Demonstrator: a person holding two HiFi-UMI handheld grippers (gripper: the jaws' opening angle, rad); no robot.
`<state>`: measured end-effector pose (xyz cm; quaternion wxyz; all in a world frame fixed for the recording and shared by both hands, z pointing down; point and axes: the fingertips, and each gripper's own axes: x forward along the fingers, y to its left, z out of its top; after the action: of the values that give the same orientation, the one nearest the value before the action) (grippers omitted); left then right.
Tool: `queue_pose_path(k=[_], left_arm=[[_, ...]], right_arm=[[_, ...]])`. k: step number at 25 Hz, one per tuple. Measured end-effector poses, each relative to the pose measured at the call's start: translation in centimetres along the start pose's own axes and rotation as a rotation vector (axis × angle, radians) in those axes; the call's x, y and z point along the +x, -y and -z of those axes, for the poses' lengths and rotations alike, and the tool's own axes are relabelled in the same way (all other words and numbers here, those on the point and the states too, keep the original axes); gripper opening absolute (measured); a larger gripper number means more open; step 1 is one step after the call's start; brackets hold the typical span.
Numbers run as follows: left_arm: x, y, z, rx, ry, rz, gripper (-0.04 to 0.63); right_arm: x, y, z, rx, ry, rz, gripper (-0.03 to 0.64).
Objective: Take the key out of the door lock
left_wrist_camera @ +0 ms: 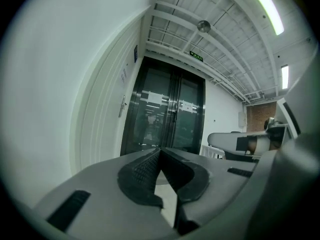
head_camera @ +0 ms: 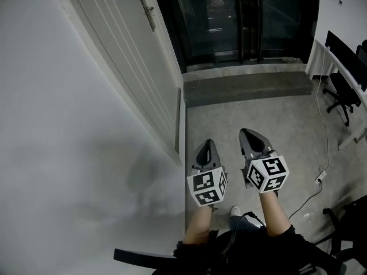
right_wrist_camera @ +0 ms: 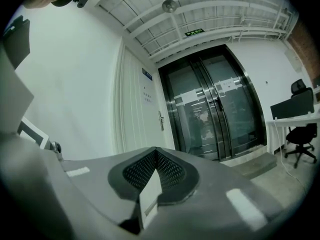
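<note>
Grey concrete floor (head_camera: 258,113) runs to dark glass double doors (head_camera: 241,16) at 12 o'clock, with a white panelled door (head_camera: 126,56) set in the wall at 11 o'clock. Its small metal lever handle (head_camera: 148,13) shows, but the key is too small to make out at the lock. Both hand-held tongs hang low near 6 o'clock, well apart from that door. The left tongs (head_camera: 207,144) and right tongs (head_camera: 246,133) are each pressed together at the tips, gripping nothing. A black office chair (head_camera: 342,93) stands at 2 o'clock.
</note>
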<state>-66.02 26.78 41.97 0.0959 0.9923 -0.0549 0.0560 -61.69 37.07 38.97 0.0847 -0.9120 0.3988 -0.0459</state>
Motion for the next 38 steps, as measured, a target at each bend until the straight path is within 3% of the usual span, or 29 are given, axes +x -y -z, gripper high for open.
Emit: queue_pose_path(k=[8,14,25,38], left_arm=[[8.6,1.1,-2.2,0.004,0.030,-0.020,0.000],[12.1,2.2,-2.0,-0.009,0.033,-0.023,0.000],[20.3,1.2,-2.5,-0.003,0.027,0.014,0.000],[32.3,-4.1,-7.2,0.016,0.051,0.069,0.000]], right_arm=[[6.1,7.0,-2.6,-0.030,0.016,0.000,0.000],[7.6,10.6,-2.5,-0.013,0.019,0.004,0.000],[14.2,14.2,-2.8,-0.020,0.036,0.011,0.000],[27.5,16.2,-5.1,-0.042,0.068,0.017,0.001]])
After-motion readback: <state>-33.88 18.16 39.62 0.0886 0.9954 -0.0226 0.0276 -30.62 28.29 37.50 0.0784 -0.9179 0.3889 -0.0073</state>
